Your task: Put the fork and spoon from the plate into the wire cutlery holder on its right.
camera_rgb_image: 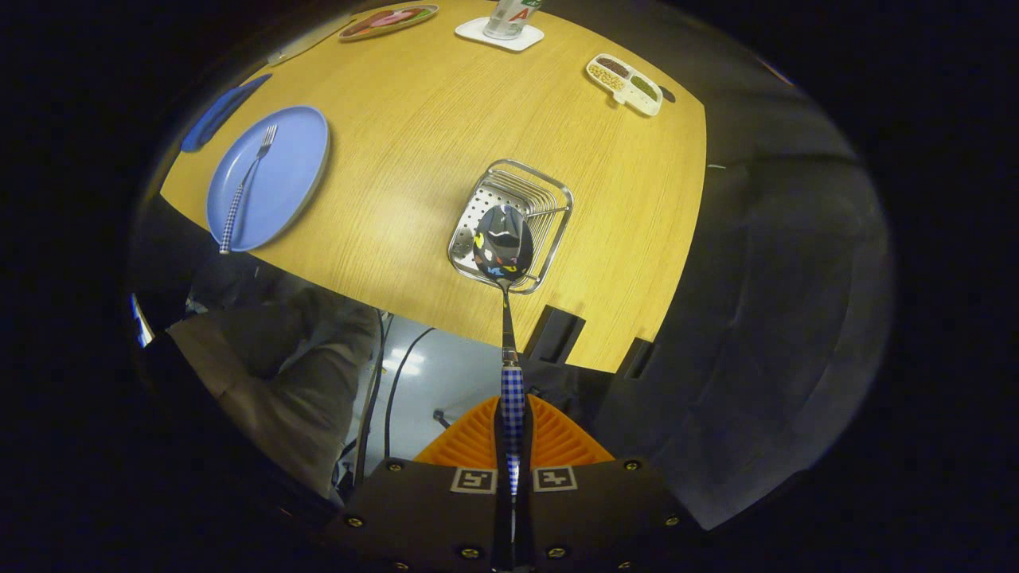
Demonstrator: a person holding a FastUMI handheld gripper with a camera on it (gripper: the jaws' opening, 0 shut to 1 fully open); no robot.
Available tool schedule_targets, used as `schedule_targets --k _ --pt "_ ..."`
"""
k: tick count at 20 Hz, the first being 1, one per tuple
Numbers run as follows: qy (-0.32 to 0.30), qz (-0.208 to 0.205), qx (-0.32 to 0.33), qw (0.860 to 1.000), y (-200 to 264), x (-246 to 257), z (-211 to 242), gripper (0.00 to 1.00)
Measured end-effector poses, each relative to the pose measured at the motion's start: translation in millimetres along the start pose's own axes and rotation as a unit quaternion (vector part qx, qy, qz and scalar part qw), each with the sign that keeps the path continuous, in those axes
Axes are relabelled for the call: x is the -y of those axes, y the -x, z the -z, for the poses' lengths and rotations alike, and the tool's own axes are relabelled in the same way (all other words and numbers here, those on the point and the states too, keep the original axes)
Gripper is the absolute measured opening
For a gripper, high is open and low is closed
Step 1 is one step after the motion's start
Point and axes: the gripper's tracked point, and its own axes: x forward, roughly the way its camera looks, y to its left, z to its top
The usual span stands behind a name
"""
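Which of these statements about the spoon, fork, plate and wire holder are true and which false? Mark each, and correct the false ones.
1. The gripper is shut on the spoon by its checked handle. True.
2. The fork stands in the wire cutlery holder. False: it lies on the blue plate.
3. The spoon's bowl shows in front of the holder. True.
4. The plate is bare. False: the fork lies on it.
5. A divided snack dish sits beyond the holder. True.

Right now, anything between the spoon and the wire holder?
Nothing visible. The gripper is shut on the spoon handle; its bowl hangs in line with the open wire holder. The fork lies on the plate.
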Motion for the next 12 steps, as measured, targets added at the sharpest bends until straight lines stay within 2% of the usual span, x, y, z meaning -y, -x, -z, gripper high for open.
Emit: schedule_targets --k 7,12 --pt "0.093 0.039 -0.068 0.993 -15.1 24.7 -27.1 0.02" --pt "0.124 0.033 -0.085 0.988 -31.5 20.0 -50.1 0.03"
